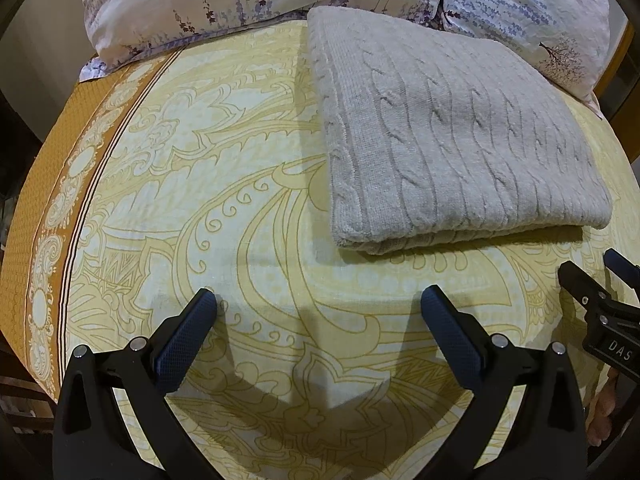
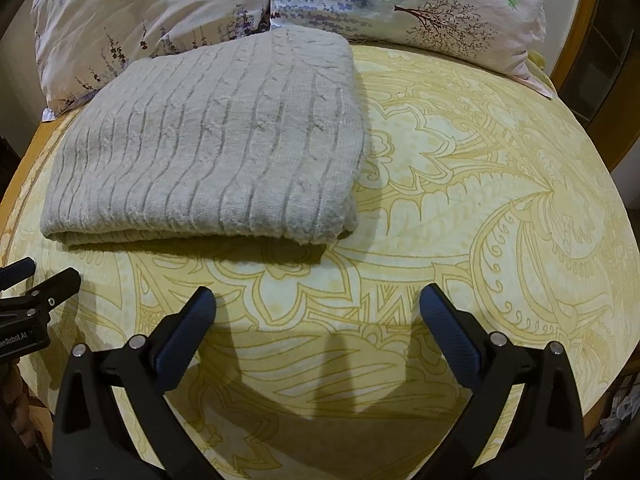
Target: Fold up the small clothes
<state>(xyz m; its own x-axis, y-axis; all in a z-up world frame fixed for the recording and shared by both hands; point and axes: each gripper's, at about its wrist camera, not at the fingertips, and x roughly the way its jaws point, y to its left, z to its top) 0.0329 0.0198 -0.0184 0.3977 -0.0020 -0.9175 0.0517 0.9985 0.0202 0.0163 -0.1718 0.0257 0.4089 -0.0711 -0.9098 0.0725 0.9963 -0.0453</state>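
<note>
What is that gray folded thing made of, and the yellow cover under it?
The gray sweater looks like soft, fuzzy knitted yarn, maybe wool or chenille: twisted cable ridges run along it. The yellow bedsheet looks like smooth, matte woven cloth, probably cotton, with printed swirls.

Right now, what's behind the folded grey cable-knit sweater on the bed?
Behind the folded grey cable-knit sweater lie two floral-print pillows, the sweater's far edge against them. The yellow patterned bedsheet lies under it; the pillows' lower edges there are hidden.

The left gripper (image 1: 318, 300) and right gripper (image 2: 318, 300) are black, with silver rivets and blue textured pads (image 1: 182, 342); white lettering marks each housing.
</note>
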